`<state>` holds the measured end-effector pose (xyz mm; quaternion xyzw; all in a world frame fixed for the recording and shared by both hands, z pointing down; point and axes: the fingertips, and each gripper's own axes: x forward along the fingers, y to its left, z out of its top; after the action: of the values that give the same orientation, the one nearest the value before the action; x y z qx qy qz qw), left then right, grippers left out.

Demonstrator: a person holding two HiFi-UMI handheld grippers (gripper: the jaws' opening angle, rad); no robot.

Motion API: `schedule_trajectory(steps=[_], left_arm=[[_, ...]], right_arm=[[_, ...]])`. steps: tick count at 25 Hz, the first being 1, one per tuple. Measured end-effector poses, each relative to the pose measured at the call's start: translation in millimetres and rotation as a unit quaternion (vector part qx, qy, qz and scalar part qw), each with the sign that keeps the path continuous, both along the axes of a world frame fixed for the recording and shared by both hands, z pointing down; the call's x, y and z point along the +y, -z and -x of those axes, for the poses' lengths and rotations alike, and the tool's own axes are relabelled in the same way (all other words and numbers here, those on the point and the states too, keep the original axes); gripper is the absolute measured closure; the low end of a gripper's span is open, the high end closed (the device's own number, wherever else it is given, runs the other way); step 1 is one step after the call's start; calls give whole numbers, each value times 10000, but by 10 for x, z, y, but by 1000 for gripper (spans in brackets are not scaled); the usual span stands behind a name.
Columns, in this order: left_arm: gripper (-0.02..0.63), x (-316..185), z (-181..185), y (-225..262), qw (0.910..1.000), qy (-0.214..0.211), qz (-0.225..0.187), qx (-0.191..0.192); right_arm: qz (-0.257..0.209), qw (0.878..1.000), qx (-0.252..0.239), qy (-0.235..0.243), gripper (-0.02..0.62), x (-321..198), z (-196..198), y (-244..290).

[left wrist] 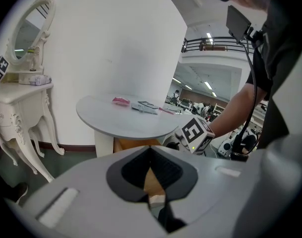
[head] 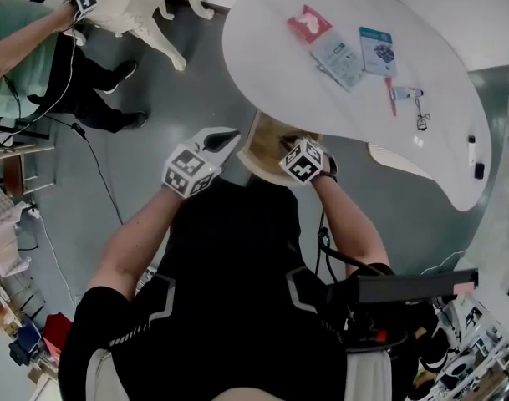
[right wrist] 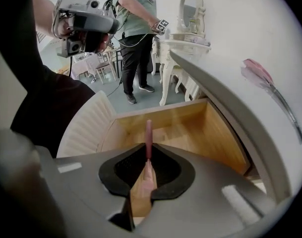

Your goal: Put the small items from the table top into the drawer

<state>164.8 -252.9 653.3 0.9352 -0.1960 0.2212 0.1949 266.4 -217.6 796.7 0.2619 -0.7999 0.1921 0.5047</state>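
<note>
The right tool [right wrist: 148, 166] has its jaws closed on a slim pink stick [right wrist: 149, 135], which stands up between them and points out over the open drawer [right wrist: 190, 128]. The drawer is pulled out from under the white table [head: 271, 23], and the part of its wooden floor that shows looks bare. The stick is gripped above the drawer and not yet let go, so I judge this to be an early item, perhaps the first, though part of the drawer is hidden behind the tool. The left tool [left wrist: 151, 176] has its jaws brought together on nothing and hangs just beside the drawer front, facing the table edge. Most of the job remains. On the table top, well away from the drawer, lie a red packet [head: 308, 23], a pale flat pack [head: 339, 59], a blue-printed card [head: 377, 50], a red pen [head: 390, 98], a small key-ring piece [head: 421, 122] and a small dark thing [head: 478, 170] near the far edge, too small to name. Each of these has to be picked up and carried down to the drawer, and the drawer presumably pushed shut afterwards. Off to the side another person stands by an ornate white dressing table [left wrist: 22, 90].
</note>
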Motion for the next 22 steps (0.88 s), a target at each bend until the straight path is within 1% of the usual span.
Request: schedule_trajectory(steps=[5, 11, 16, 22], left_arm=[[606, -9, 2, -6, 10000, 78, -6, 11], [606, -39, 12, -39, 9999, 124, 46, -4], [606, -50, -7, -41, 9996, 234, 105, 89], [606, -23, 59, -94, 9994, 294, 170, 19]], right_arm=[[207, 9995, 180, 154, 557, -44, 25, -198], [323, 9973, 506, 414, 557, -52, 22, -465], [471, 9966, 582, 344, 557, -97, 50, -636], [453, 9938, 954, 334, 557, -192, -4, -833]])
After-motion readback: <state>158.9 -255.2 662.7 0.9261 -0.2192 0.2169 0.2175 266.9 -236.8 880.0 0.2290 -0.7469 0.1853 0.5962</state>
